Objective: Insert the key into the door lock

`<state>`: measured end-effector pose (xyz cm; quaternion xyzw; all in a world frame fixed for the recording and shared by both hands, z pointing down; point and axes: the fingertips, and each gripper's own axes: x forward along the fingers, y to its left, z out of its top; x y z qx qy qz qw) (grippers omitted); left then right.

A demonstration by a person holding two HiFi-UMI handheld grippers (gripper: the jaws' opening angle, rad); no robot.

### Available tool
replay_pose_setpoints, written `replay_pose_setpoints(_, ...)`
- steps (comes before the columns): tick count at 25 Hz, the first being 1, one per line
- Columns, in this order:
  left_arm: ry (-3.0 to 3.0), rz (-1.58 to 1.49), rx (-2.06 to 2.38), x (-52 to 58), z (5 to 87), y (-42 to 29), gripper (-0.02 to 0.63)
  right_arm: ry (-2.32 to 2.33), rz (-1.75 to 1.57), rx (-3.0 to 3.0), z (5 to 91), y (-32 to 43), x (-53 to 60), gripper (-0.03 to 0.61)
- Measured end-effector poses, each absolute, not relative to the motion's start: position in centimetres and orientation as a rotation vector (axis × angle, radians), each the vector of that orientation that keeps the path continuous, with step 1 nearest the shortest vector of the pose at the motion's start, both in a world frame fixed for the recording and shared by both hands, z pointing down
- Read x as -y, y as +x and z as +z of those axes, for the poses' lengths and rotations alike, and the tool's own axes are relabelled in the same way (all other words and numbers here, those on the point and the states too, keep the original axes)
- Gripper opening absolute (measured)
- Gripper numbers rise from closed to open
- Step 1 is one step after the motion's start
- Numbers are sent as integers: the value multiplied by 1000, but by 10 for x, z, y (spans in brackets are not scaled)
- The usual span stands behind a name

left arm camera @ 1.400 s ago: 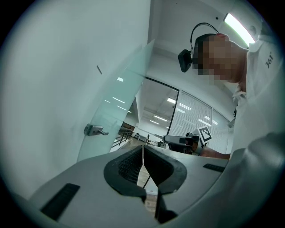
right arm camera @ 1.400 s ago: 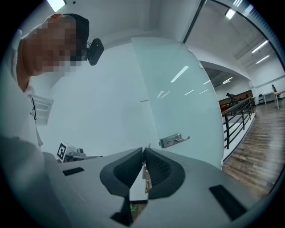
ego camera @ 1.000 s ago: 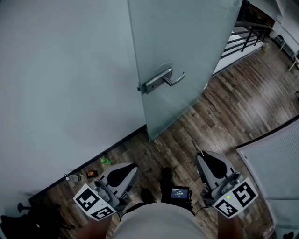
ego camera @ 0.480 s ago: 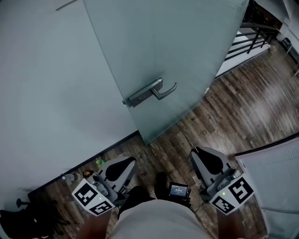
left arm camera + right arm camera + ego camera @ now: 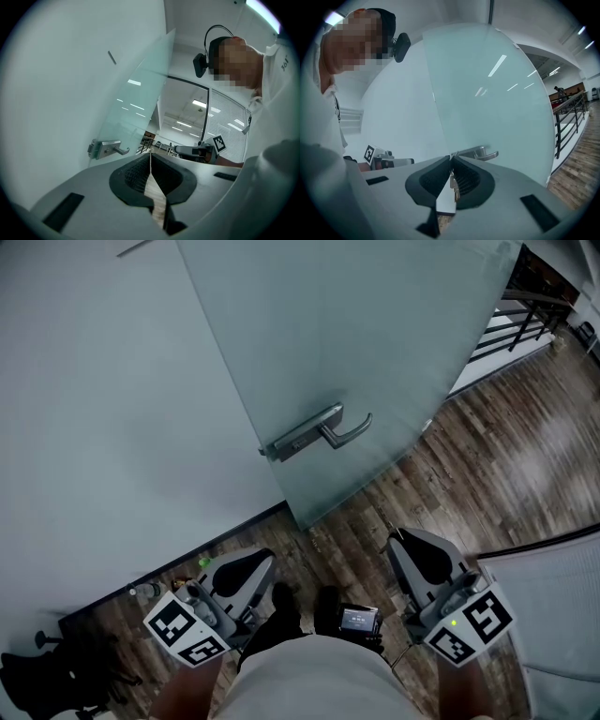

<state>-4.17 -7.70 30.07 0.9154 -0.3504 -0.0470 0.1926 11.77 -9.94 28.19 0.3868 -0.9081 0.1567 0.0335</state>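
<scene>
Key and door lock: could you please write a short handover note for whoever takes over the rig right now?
Left gripper: shut, empty, held low.
Right gripper: shut on the key, also low.
Door is ahead; its handle and lock plate are well clear of both grippers.
Done: key gripped.
Left: raise the key to the lock plate and insert it.

One door (image 5: 375,362), one handle (image 5: 323,432), one key (image 5: 452,182), one left gripper (image 5: 268,559), one right gripper (image 5: 394,538).
</scene>
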Motion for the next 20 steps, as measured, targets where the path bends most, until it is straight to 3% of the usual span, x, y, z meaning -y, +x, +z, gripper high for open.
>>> replay_pose_setpoints(20,2596,-110,1021,125,301,-93,20,1257,426,2758,276,83,126,32)
